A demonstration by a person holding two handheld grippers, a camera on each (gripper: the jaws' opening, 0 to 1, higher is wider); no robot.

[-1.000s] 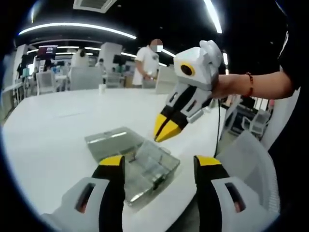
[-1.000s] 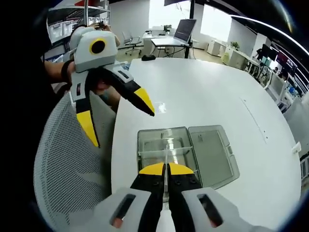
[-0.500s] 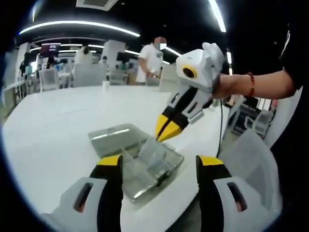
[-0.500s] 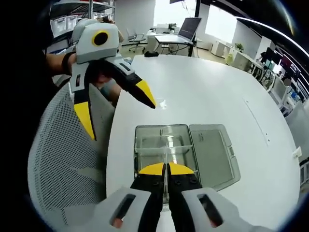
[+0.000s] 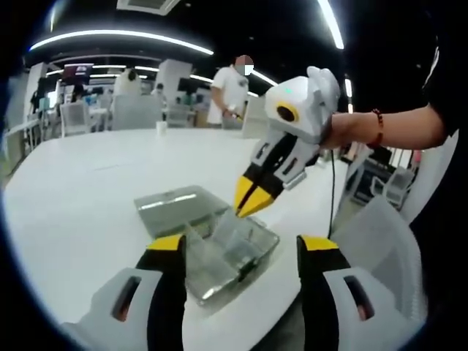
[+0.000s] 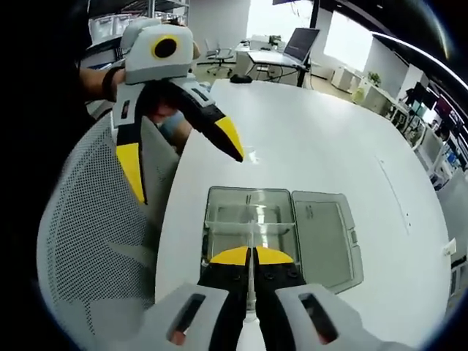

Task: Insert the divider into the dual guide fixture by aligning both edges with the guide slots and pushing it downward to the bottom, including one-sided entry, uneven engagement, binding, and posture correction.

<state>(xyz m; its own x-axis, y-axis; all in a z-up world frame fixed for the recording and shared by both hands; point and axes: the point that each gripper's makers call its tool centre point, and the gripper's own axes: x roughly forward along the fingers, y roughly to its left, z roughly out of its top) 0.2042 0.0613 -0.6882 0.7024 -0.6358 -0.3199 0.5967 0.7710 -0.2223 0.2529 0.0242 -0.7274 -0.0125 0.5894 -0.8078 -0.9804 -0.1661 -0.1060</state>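
Divider point(image 5: 232, 223), a thin clear sheet, is seen in the left gripper view standing upright inside the clear box fixture point(image 5: 219, 252), its top edge clamped between the closed yellow tips of the right gripper point(image 5: 248, 207), which is held by a hand point(image 5: 338, 131). The fixture rests near the front edge of the white table point(image 5: 88, 190), with its hinged lid point(image 5: 175, 205) laid flat on the far side. The left gripper point(image 5: 241, 252) is held with jaws spread wide and empty, above and in front of the fixture, touching nothing.

In the right gripper view, the right gripper point(image 6: 249, 257) is seen pinched on the divider point(image 6: 249, 238), which crosses the fixture point(image 6: 248, 219) midway between its side walls. The lid point(image 6: 322, 234) lies open beside it. The left gripper point(image 6: 183, 157) hangs released over the table edge and a mesh chair point(image 6: 95, 241). Bare table point(image 6: 314, 153) surrounds the fixture on the far sides.
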